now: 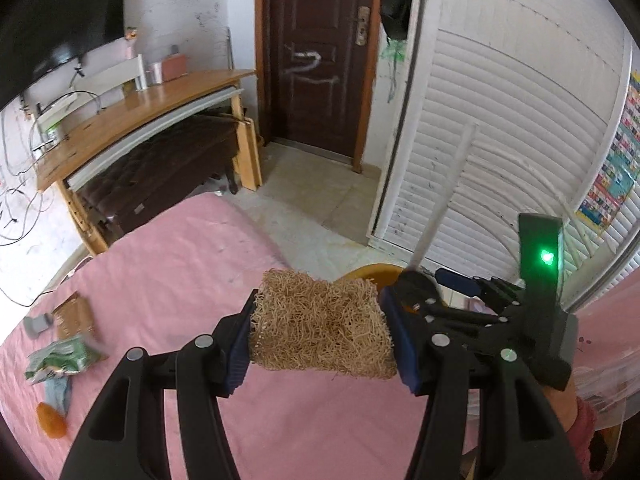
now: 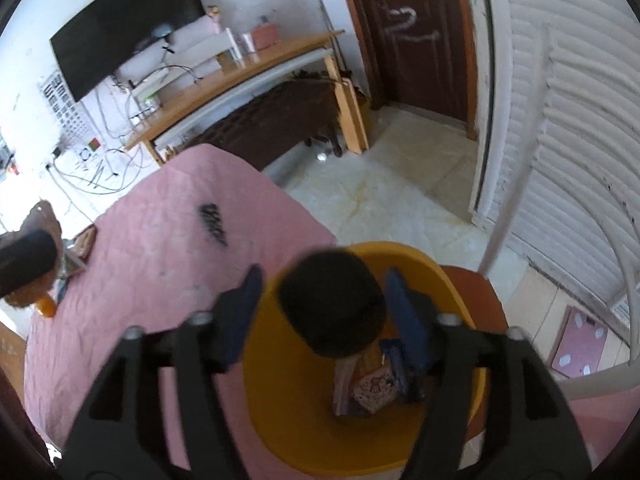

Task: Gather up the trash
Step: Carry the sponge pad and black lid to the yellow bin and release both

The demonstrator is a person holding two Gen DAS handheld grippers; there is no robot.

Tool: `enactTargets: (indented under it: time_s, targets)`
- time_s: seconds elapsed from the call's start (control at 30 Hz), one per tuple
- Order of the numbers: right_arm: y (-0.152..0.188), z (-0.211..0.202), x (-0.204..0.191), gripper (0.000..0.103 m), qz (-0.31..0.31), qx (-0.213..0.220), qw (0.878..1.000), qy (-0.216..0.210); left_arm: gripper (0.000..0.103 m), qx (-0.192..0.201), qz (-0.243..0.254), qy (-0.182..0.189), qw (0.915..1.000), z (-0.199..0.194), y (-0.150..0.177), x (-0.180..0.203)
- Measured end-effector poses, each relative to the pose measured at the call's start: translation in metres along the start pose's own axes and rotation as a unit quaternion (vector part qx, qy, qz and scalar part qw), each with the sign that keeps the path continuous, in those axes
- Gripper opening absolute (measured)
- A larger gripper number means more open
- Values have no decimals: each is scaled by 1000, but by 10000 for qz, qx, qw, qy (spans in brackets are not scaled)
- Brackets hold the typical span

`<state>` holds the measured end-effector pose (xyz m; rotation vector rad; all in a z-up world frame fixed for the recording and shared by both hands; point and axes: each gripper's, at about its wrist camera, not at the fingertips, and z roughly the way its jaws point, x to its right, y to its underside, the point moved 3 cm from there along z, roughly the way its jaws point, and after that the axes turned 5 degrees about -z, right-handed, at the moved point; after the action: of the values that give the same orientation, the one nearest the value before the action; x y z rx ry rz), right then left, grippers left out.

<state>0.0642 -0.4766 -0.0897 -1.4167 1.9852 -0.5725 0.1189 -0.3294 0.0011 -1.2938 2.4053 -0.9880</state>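
The left gripper (image 1: 320, 340) is clamped on a tan fibrous pad (image 1: 320, 326), something like a dried loofah scrubber, and its blue pads (image 1: 236, 354) press both short sides so the piece sits level between them. I think it is held like this for carrying to the yellow bin (image 2: 280, 412), whose rim appears just behind the pad in the left wrist view.

The right gripper (image 2: 324, 316) has its jaws apart, directly over the mouth of the bin. Between them is a dark round object (image 2: 332, 304) (very blurred, I cannot say what it is), and the pads do not seem to touch it, so probably it is being let go into the bin. At the bottom of the bin some wrappers (image 2: 374, 390) lie already.

More trash remains on the pink bedcover (image 1: 180, 264) at the lower left of the left wrist view: a green packet (image 1: 60, 360), a brown card piece (image 1: 74, 316), a grey cap (image 1: 36, 324) and an orange lump (image 1: 50, 420). A dark streak (image 2: 213, 224) on the bedcover in the right wrist view is too smeared to identify.
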Motion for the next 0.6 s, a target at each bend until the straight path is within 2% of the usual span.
enactTargets:
  time_s: [0.3, 0.4, 0.43, 0.5, 0.6]
  targets:
    - [-1, -8, 40, 76, 536, 139, 9984, 152, 55, -225, -37, 337, 9992, 24, -3, 28]
    - [-3, -17, 60, 76, 778, 260, 9963, 259, 57, -331, -80, 593, 9977, 31, -3, 34]
    - [-4, -19, 65, 76, 830, 288, 9957, 290, 61, -362, -92, 635, 9973, 33, -4, 35]
    - [-3, -23, 73, 76, 917, 329, 9947, 334, 78, -381, -119, 687, 9968, 35, -4, 35]
    - [-3, -23, 75, 76, 928, 328, 9946, 338, 83, -271, -98, 642, 9975, 33, -4, 35]
